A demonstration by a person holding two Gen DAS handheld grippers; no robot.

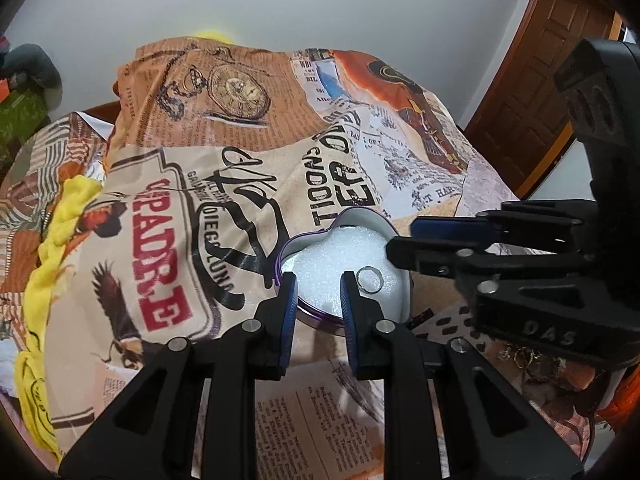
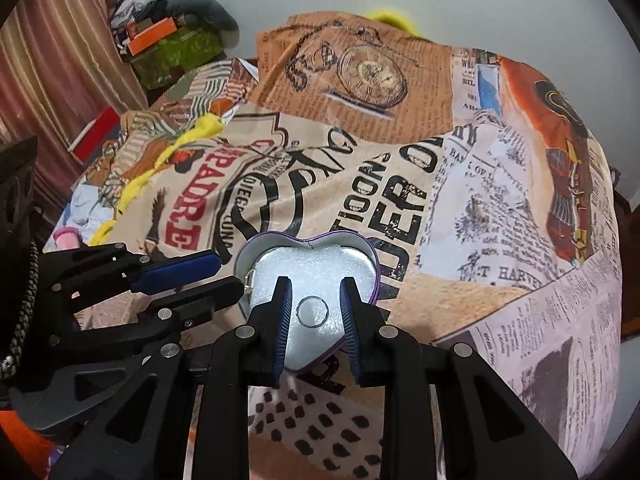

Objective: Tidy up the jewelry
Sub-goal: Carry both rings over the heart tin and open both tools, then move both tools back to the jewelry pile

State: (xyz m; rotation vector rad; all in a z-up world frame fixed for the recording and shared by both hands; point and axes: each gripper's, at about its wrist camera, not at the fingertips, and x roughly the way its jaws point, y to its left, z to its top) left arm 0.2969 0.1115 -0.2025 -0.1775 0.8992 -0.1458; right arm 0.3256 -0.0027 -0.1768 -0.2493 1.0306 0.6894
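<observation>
The heart box [image 2: 370, 256] is purple outside with white foam inside. The cloth [image 2: 500, 208] has tan, orange newspaper pictures. The ring [image 2: 313, 312] is silver.

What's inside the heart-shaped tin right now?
The heart-shaped tin holds a white foam pad with one silver ring lying on it. Whatever is beneath the foam is covered.

Even, soft indoor light; white foam [image 1: 340, 264] glares, nearly blown out. Strong fisheye bending, dark vignetted corners. Focus mostly sharp.
</observation>
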